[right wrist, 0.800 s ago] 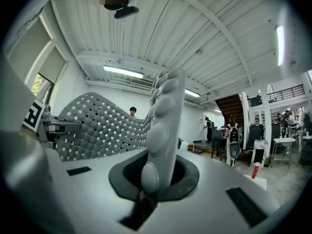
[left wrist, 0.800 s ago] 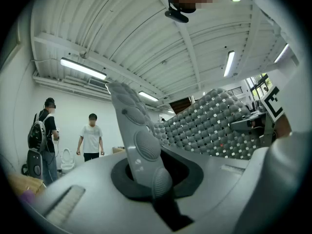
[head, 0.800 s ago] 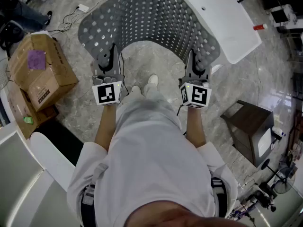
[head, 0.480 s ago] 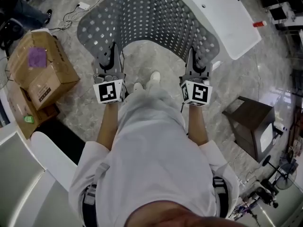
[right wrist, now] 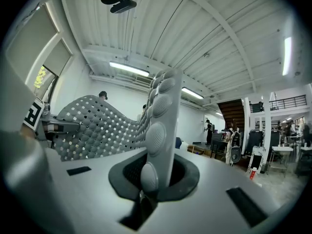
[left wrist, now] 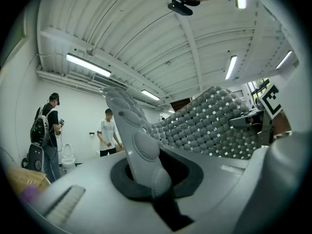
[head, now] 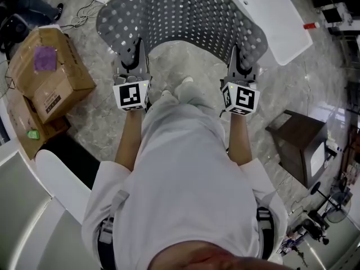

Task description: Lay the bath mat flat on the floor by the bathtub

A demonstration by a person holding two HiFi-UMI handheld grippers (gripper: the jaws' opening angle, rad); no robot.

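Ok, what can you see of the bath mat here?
The bath mat is grey, rubbery-looking, dotted with rows of small holes. It is not flat yet: it bows in an arc between the left hand-held gripper and right hand-held gripper, each shut on a near corner, next to the white bathtub.

no words, brands or numbers can be read. black print is carried on the side of the cardboard box [head: 49, 77], beside a purple patch, but it is too small to be made out. on the cubes of the left gripper [head: 137, 45] and the right gripper [head: 236, 54], black-and-white square markers are borne: patterns, not lettering.
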